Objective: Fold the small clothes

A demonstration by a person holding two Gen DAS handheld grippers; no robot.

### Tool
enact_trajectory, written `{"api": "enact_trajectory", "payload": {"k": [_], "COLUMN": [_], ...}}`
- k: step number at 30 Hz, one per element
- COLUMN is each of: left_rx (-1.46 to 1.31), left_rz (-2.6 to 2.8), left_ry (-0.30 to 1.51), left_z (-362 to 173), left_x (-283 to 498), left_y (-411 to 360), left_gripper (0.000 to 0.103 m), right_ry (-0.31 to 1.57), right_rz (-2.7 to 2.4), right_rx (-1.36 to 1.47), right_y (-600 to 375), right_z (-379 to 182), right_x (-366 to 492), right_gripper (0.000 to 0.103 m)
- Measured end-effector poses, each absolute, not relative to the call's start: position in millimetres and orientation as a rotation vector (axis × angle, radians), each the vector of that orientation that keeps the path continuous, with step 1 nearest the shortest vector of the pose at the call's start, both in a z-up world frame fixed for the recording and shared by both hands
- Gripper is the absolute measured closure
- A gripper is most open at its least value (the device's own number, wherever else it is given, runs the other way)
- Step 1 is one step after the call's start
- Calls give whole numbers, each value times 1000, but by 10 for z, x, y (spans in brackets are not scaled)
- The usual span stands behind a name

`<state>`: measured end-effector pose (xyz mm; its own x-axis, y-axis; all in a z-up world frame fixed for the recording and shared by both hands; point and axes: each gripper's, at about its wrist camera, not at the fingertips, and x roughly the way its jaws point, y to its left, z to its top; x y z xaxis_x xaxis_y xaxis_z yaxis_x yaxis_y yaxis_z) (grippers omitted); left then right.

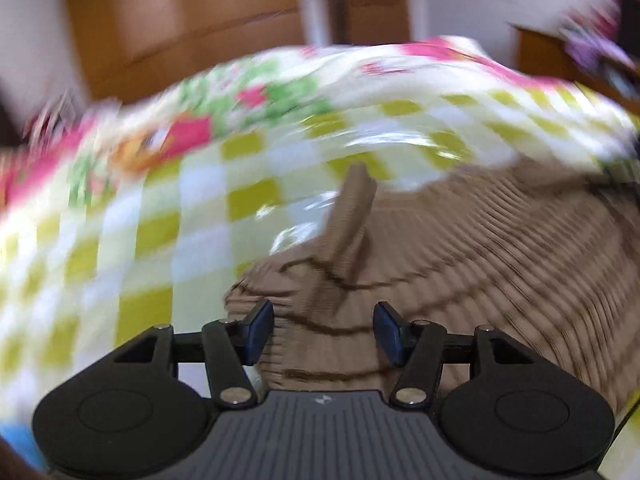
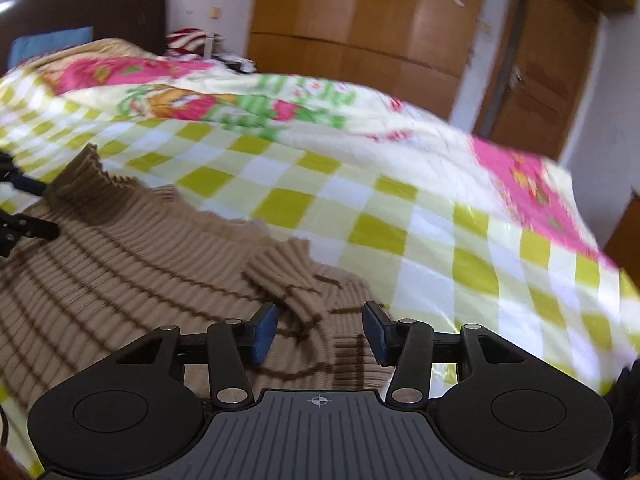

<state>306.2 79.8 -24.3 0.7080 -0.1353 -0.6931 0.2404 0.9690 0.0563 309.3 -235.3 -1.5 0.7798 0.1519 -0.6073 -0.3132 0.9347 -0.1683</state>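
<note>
A tan ribbed sweater with thin dark stripes (image 1: 460,264) lies spread on a bed. In the left wrist view my left gripper (image 1: 324,320) hangs open just over its edge, the cloth lying below the pads and not pinched. A sleeve cuff (image 1: 352,216) stands up ahead of it. In the right wrist view the sweater (image 2: 132,252) fills the lower left, and a ribbed cuff (image 2: 284,276) lies folded onto its body. My right gripper (image 2: 320,320) is open right behind that cuff, holding nothing. The left gripper (image 2: 50,211) shows at the left edge, over the sweater's far side.
The bed wears a glossy quilt (image 2: 360,200) of yellow-green and white checks with pink flowered borders. Wooden wardrobe doors (image 2: 360,20) stand behind the bed, and a dark headboard (image 2: 100,4) is at the back left. The left wrist view is motion-blurred.
</note>
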Motion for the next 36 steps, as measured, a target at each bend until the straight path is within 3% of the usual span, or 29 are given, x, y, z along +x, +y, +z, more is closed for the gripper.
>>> {"api": "enact_trajectory", "payload": {"k": [3, 9, 16, 18, 19, 20, 23, 33, 36], "left_rx": [-26, -101, -88, -91, -103, -117, -182, -260, -210], "left_rz": [-157, -145, -171, -152, -142, -127, -98, -51, -16], "left_ry": [792, 794, 810, 808, 806, 804, 804, 784, 716], "left_z": [-330, -306, -326, -331, -326, -323, -353, -274, -66], "left_x": [3153, 3056, 3112, 3120, 3121, 3122, 3112, 2984, 2839], "left_y": [1080, 1189, 1049, 1040, 1066, 1105, 1252, 1408, 1349], "left_gripper": [32, 34, 32, 41, 50, 54, 65, 62, 62], "right_ry": [709, 728, 675, 674, 680, 693, 725, 752, 678], "right_rz": [171, 176, 212, 228, 228, 220, 152, 93, 40], "right_rx": [-170, 80, -45, -48, -62, -69, -20, 259, 193], "right_y": [-2507, -2872, -2677, -2598, -2551, -2531, -2643, -3036, -2989], "right_z": [-154, -143, -89, -87, -93, -103, -163, -239, -56], "right_x": [3287, 3322, 3234, 3267, 3283, 3301, 3368, 3404, 3220], "right_gripper": [61, 61, 60, 69, 91, 98, 99, 100, 87]}}
